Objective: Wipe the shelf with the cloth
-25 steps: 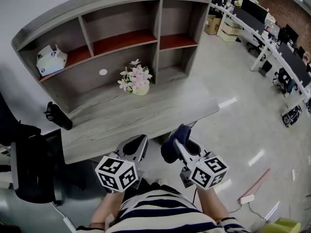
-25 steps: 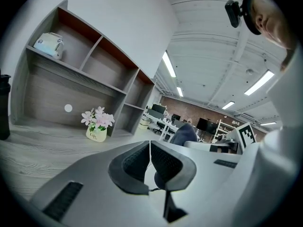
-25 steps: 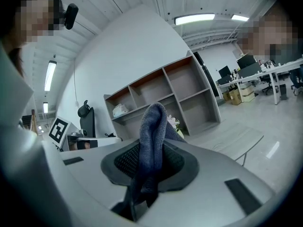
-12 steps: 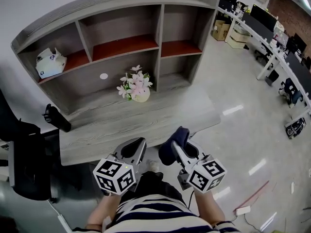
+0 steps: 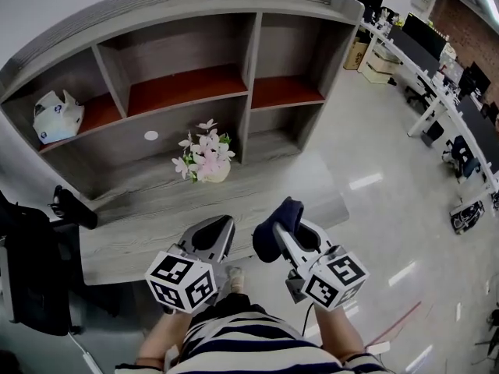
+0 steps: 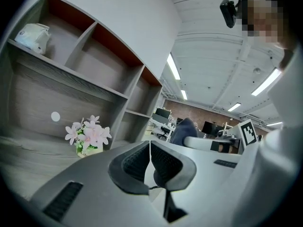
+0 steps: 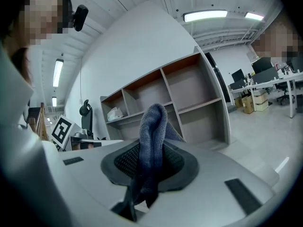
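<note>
Close in front of you, your right gripper (image 5: 291,223) is clamped on the one dark blue knitted cloth (image 5: 273,234), which stands up between its jaws, well apart from the shelf. Just beside it, your left gripper (image 5: 215,237) has its jaws together on nothing. Beyond the two grippers, one pot of pink and white flowers (image 5: 204,157) stands on the grey wooden desk (image 5: 132,223). Behind it rises the one grey shelf unit with red-brown boards (image 5: 248,84), a single white packet (image 5: 54,118) in its upper left compartment

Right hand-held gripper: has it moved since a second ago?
Yes. The right hand-held gripper has come forward toward the flower pot; its cloth now overlaps the desk front edge.
</note>
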Demonstrator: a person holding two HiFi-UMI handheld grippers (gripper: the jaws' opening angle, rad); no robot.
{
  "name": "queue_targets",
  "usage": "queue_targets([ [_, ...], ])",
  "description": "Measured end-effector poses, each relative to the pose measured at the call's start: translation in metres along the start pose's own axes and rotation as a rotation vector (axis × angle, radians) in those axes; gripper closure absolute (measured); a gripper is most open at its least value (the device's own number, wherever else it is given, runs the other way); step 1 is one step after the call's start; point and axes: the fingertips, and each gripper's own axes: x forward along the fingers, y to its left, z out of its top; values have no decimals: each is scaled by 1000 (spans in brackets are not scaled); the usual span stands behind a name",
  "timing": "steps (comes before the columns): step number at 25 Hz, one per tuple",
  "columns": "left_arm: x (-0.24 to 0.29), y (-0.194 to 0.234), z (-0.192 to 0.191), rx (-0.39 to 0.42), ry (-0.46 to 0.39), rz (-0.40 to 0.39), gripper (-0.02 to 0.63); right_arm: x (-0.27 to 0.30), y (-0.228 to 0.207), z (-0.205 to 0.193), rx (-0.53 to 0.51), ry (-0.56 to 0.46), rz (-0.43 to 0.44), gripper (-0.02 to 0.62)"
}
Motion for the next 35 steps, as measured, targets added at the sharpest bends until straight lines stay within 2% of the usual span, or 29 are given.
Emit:
queue_targets([
  [10, 42, 36, 35, 20, 22, 35, 586, 64, -29, 70, -50, -63, 87, 496],
  [17, 50, 65, 65, 28, -11, 85, 586, 100, -35, 132, -124, -154, 140, 495],
  [23, 53, 79, 84, 27, -47, 155, 585, 118, -35, 175, -171, -215, 184, 497],
  [35, 71, 76, 106, -5, -116, 307, 586, 133, -30, 252, -267, -292, 375, 495],
])
